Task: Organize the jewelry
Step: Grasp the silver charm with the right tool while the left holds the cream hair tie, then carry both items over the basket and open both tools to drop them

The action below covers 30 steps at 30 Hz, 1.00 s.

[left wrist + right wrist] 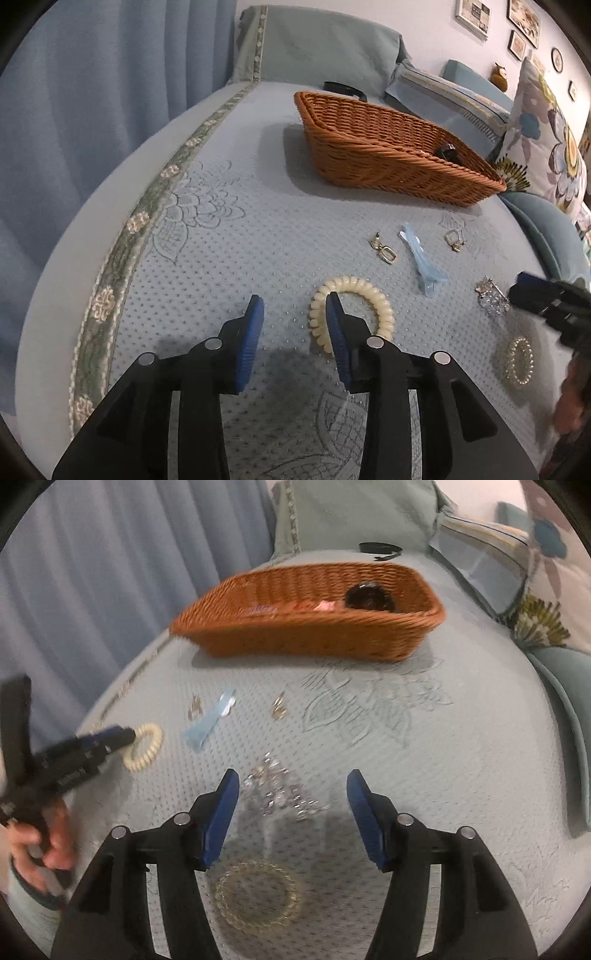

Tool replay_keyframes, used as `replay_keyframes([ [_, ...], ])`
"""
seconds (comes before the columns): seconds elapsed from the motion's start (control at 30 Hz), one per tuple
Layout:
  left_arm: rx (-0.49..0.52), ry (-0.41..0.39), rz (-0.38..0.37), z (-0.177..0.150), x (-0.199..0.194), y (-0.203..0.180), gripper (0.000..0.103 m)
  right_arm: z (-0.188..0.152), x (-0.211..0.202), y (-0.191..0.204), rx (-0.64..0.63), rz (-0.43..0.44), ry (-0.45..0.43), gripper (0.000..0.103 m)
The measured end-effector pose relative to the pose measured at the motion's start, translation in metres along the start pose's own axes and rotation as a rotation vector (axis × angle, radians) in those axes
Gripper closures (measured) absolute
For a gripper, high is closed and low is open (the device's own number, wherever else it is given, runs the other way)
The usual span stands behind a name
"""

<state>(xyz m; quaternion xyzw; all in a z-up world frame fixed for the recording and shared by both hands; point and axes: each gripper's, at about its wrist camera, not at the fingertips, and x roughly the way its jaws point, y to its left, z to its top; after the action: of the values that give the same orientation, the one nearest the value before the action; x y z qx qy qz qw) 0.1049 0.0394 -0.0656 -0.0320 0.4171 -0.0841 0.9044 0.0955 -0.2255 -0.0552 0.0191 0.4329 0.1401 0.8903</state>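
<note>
**Two soft, light pieces under my jaws, a basket waiting beyond**

I am working over a blue quilted bed cover, with the woven basket sitting farthest from me and already holding a dark item and a few bright bits.

My left gripper is hovering low with its jaws parted and nothing between them; the right-hand pad is crossing over the cream coil hair tie, which is lying flat on the cover. I am judging it light, springy and a little slick, so I should be pinching across one side of the ring, not spanning the whole loop.

My right gripper is standing wide, empty, with the rhinestone clip lying between the pads on the cover. It looks stiff, with small stones that could snag or chip, so I am favouring a gentle hold across its narrow width.

Nearer me, the pearl ring hoop is lying flat, hard to lift off soft fabric. The pale blue clip is lying between two small metal earrings, which are tiny, thin and likely to slip.
</note>
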Motion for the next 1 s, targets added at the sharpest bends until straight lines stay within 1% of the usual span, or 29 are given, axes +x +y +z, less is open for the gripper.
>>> replay_keyframes([
  [0.1,0.019,0.005,0.013,-0.001,0.003,-0.004,0.066,-0.005,0.011,0.010,-0.016,-0.035,0.015,0.046],
  [0.17,0.043,0.002,0.029,-0.003,0.004,-0.010,0.065,-0.009,0.016,0.019,-0.051,-0.096,0.011,0.047],
  [0.2,0.061,0.001,0.046,-0.004,0.005,-0.014,0.064,-0.010,0.017,0.024,-0.072,-0.128,0.006,0.052],
  [0.23,0.081,-0.001,0.064,-0.005,0.006,-0.018,0.065,-0.010,0.017,0.028,-0.090,-0.143,0.004,0.064],
  [0.27,0.104,-0.005,0.079,-0.007,0.006,-0.023,0.075,-0.012,0.017,0.033,-0.112,-0.147,0.004,0.071],
  [0.3,0.128,-0.005,0.078,-0.008,0.006,-0.028,0.083,-0.013,0.017,0.036,-0.133,-0.154,0.001,0.079],
  [0.33,0.152,-0.004,0.077,-0.009,0.005,-0.032,0.094,-0.015,0.017,0.040,-0.150,-0.166,-0.002,0.083],
  [0.37,0.187,-0.012,0.102,-0.011,0.004,-0.038,0.094,-0.016,0.016,0.044,-0.170,-0.178,-0.008,0.084],
  [0.43,0.229,-0.035,0.136,-0.013,0.001,-0.047,0.095,-0.016,0.012,0.048,-0.190,-0.176,-0.025,0.090],
  [0.57,0.191,-0.089,0.075,-0.008,-0.015,-0.044,0.095,-0.009,-0.015,0.051,-0.199,-0.134,-0.106,0.090],
  [0.63,0.180,-0.138,0.047,-0.005,-0.026,-0.044,0.095,-0.006,-0.028,0.052,-0.206,-0.123,-0.146,0.090],
  [0.7,0.159,-0.213,-0.006,-0.003,-0.045,-0.043,0.095,-0.001,-0.040,0.053,-0.199,-0.119,-0.172,0.090],
  [0.77,0.145,-0.276,-0.048,0.001,-0.061,-0.043,0.095,0.004,-0.053,0.053,-0.185,-0.092,-0.199,0.090],
  [0.83,0.140,-0.323,-0.063,0.007,-0.074,-0.048,0.095,0.012,-0.068,0.055,-0.183,-0.084,-0.239,0.090],
  [0.93,0.139,-0.372,-0.066,0.020,-0.090,-0.055,0.095,0.027,-0.087,0.058,-0.180,-0.085,-0.298,0.090],
  [1.0,0.128,-0.408,-0.085,0.037,-0.101,-0.058,0.095,0.042,-0.096,0.056,-0.176,-0.078,-0.323,0.090],
])
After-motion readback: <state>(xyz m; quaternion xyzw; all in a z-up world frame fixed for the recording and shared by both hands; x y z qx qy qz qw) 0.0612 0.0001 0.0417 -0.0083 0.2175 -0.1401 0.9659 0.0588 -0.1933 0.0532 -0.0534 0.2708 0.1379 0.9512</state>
